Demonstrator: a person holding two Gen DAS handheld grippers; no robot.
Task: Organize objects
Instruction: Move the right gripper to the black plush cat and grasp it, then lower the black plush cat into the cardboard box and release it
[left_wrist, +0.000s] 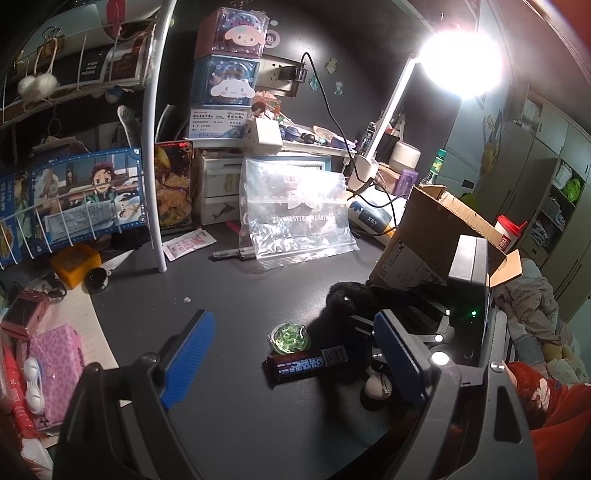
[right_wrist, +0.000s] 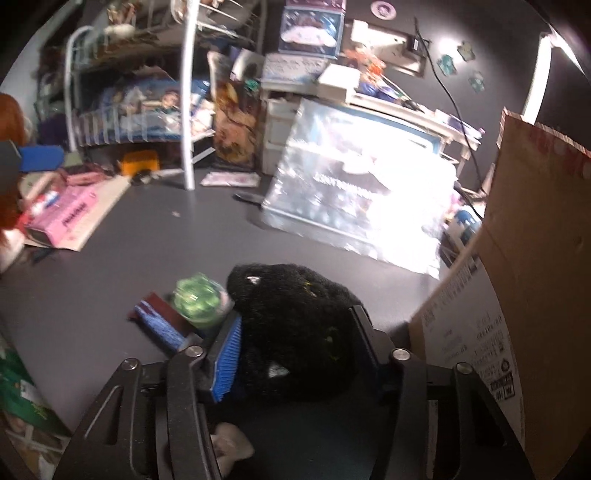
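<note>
A black plush toy (right_wrist: 291, 325) lies on the dark desk beside the cardboard box (right_wrist: 524, 280). My right gripper (right_wrist: 295, 354) is shut on the plush, blue pads on both its sides. The plush also shows in the left wrist view (left_wrist: 347, 299), with the right gripper behind it. A green glittery round case (left_wrist: 290, 336) and a dark rectangular box (left_wrist: 306, 363) lie next to the plush; both also show in the right wrist view, the case (right_wrist: 197, 299) and the box (right_wrist: 162, 321). My left gripper (left_wrist: 295, 354) is open and empty, above the desk near these items.
A clear plastic bag (left_wrist: 295, 218) leans against small drawers (left_wrist: 218, 188). A white wire rack (left_wrist: 155, 147) with posters stands at left. A pink packet (left_wrist: 55, 354), a camera (left_wrist: 24, 310) and an orange block (left_wrist: 75, 264) lie at the left. The lamp (left_wrist: 461, 59) glares at upper right.
</note>
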